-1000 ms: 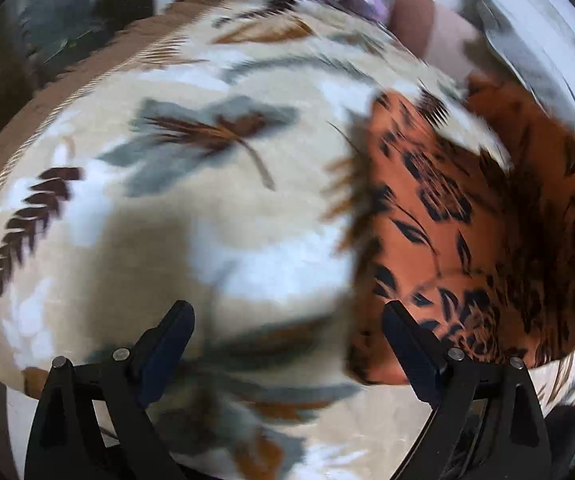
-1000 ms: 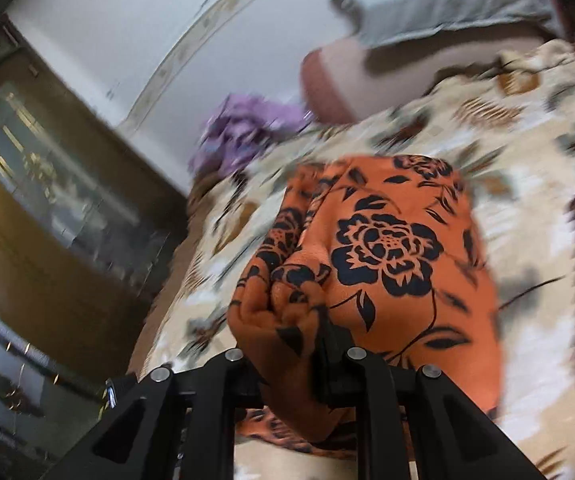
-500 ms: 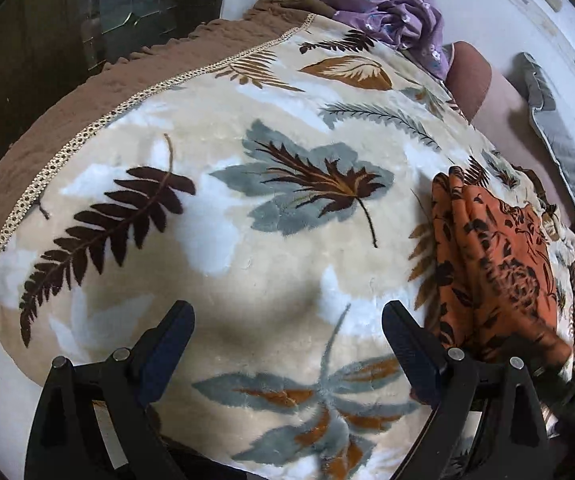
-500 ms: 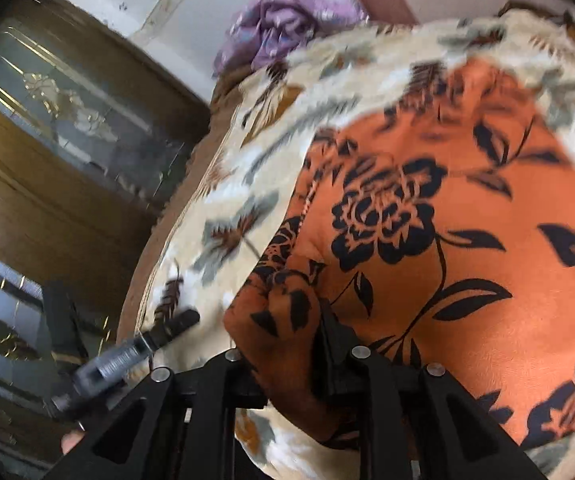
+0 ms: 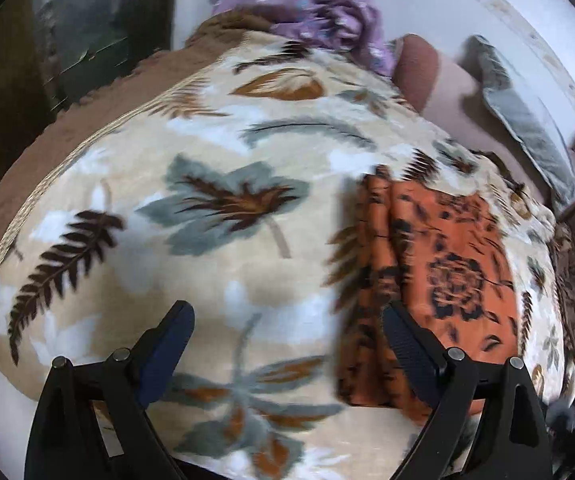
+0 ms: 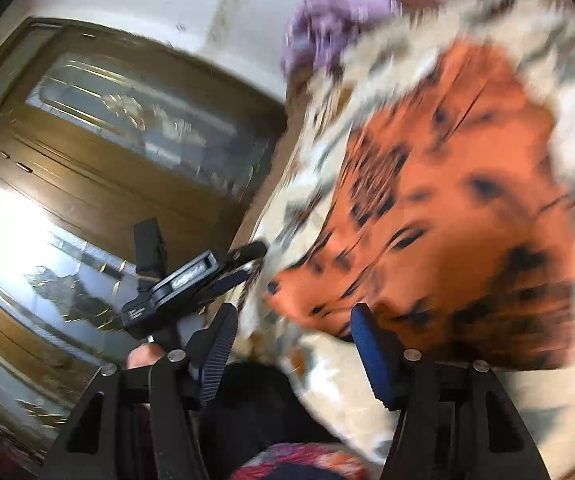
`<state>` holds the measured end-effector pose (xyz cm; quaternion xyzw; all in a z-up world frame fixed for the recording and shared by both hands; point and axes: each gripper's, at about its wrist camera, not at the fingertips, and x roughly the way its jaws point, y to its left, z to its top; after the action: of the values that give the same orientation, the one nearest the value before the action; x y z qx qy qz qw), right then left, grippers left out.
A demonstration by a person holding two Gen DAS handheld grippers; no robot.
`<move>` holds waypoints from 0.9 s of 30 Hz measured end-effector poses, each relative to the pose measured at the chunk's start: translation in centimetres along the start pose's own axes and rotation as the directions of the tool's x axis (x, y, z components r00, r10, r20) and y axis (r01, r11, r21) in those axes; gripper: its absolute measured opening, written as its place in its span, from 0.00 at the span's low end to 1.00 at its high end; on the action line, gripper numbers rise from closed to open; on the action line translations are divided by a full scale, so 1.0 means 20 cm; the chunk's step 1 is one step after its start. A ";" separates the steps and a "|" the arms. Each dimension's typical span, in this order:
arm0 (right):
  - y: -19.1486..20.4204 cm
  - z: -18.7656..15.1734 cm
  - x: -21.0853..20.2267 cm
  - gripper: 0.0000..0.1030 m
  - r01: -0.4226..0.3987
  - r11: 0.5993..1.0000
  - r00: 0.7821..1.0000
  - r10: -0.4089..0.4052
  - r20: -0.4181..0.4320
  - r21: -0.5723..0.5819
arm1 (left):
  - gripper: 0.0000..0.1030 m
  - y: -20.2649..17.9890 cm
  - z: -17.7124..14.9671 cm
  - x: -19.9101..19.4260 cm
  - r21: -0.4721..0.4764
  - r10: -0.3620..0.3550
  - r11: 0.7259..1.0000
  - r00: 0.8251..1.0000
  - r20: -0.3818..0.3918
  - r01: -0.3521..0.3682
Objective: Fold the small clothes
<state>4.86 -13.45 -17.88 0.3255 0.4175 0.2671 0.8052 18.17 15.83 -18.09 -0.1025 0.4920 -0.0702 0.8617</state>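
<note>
1. Garment: your orange floral cloth (image 5: 439,280) lies folded on the leaf-print blanket (image 5: 207,220).
2. Your right gripper (image 6: 291,344): jaws opening, nothing between them.
3. Your left gripper (image 5: 287,344): spread wide, empty.

honestly nothing here is readable. the only lettering i can spot is on the left gripper (image 6: 223,276) as seen from the right wrist view: a pale mark along its black body and maybe a small printed label lower down near the handle, but the frame is smeared with motion blur, so i can't make out a single letter. the left wrist view has no writing at all.
</note>
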 end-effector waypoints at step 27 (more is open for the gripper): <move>-0.34 0.75 0.40 0.33 0.518 0.855 0.854 -0.515 -0.076 0.025 | 1.00 -0.19 -0.19 0.37 0.130 -0.020 0.991 0.999 -0.028 0.024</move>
<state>22.73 -16.68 -20.28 0.2105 0.5219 0.0426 0.8255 18.49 10.12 -25.24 -0.0507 0.4965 -0.1130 0.8592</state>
